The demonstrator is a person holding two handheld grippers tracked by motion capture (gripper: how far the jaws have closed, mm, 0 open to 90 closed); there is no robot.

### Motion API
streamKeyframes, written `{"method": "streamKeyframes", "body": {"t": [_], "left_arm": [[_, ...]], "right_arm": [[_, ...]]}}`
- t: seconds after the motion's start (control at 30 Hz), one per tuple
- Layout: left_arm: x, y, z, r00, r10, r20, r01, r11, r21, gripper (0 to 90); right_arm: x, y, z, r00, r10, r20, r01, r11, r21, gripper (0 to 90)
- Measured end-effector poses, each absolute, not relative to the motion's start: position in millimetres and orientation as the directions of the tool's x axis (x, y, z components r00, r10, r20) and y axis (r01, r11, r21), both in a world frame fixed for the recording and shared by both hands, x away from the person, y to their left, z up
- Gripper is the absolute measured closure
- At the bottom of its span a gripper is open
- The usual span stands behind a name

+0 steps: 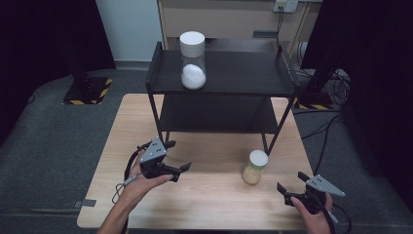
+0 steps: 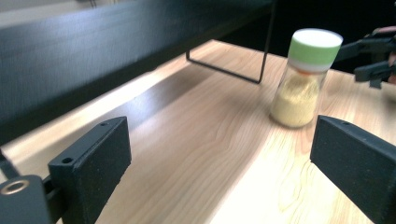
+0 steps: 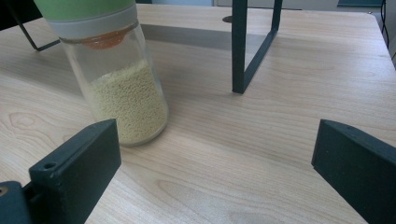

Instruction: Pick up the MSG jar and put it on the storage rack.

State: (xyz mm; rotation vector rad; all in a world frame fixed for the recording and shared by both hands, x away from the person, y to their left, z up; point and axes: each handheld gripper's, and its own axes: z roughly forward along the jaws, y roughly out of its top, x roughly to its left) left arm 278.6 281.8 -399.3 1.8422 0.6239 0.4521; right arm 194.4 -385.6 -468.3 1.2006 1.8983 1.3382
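Each hand-held gripper is black, with two flat, blocky jaws whose outer ends carry small round screw holes. The left hand-held gripper (image 1: 178, 159) wears a grey three-cornered plate dotted with small marks, and a thin cable trails from it. The right hand-held gripper (image 1: 291, 181) bears the same grey plate and a dark cable. Both forearms are bare.

The jar (image 1: 255, 167) — clear glass, about half full of fine yellow grains (image 3: 127, 103) — stands upright on the wooden table (image 1: 204, 195), near its right front part. A pale green cap (image 2: 314, 45) with a white top closes it, and an orange insert shows just under the cap. It stands just in front of the black shelf's (image 1: 219, 73) right front leg — apart from it, with nothing touching it.
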Motion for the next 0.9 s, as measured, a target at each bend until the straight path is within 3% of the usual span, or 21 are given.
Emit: {"method": "streamKeyframes", "body": {"t": [0.3,0.9], "left_arm": [[268.9,295.8,-424.1,0.774,0.633,-0.034,0.239,-0.242,0.94,3.8],[247.4,311.4,-443.0,0.716,0.697,-0.037,0.257,-0.214,0.942,4.5]], "right_arm": [[194.8,-383.5,-468.7,-0.474,0.877,0.073,0.367,0.122,0.922,1.8],[196.0,-379.6,-467.3,-0.501,0.864,0.045,0.353,0.156,0.922,1.9]]}}
